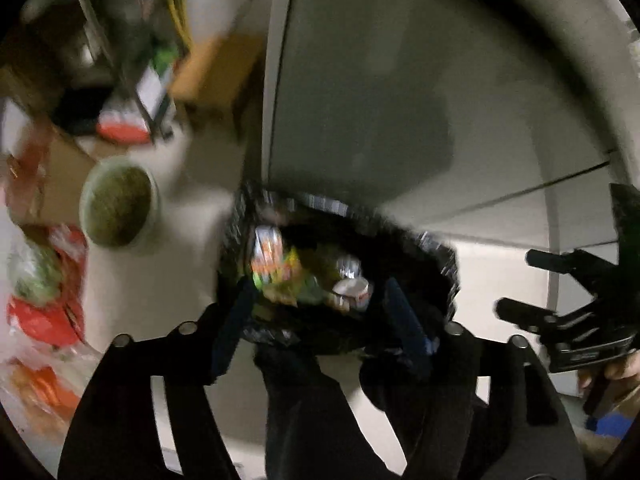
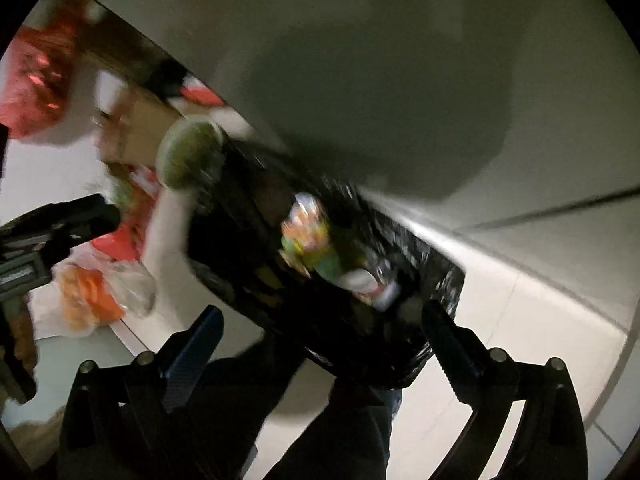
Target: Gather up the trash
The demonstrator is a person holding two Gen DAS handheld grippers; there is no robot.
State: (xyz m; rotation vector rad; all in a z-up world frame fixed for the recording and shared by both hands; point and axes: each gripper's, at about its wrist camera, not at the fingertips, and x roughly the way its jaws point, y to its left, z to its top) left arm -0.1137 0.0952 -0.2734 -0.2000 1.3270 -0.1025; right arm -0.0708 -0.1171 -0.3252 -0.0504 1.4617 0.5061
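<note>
Below, both grippers [image 1: 320,316] [image 2: 322,344] gape over the bin [image 1: 344,264]; a green bowl [image 1: 118,204], seemingly, stands beside

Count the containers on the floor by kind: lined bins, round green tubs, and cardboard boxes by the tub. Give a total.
Black-lined trash bin: 1
Round green tub: 1
Cardboard box: 1
Total: 3
</note>
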